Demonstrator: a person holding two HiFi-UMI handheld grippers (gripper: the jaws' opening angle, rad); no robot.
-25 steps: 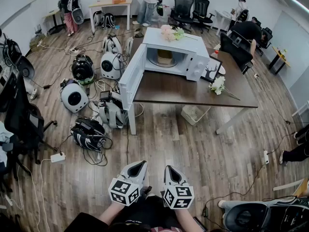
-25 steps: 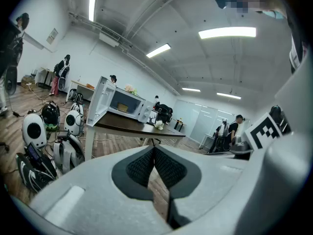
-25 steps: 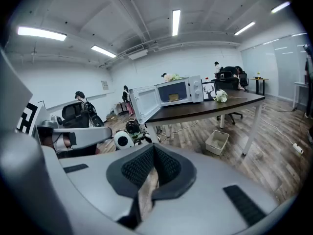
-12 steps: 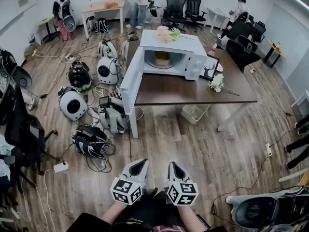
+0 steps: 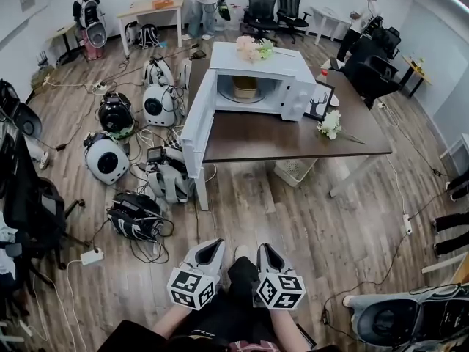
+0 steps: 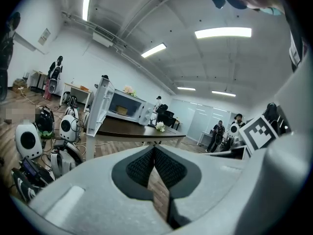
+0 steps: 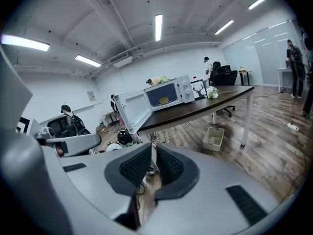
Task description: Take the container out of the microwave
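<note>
Since a second ago the right gripper's point(image 7: 152, 151) jaws have just been opening from shut to a narrow slit, with nothing between the pads. The left gripper's point(image 6: 153, 150) jaws meet at their tips, empty. Both are well apart from the container point(image 5: 245, 86), which sits inside the open microwave point(image 5: 289, 66) on the table point(image 5: 293, 136).

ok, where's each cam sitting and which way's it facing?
Head view: on the person's head, steeply down over floor and table; left gripper, right gripper, forearms show.
Left gripper view: rides it, looks along its shut jaws toward the microwave.
Right gripper view: likewise; jaws just been opening, empty.
Shared: all see the open microwave with container.
</note>
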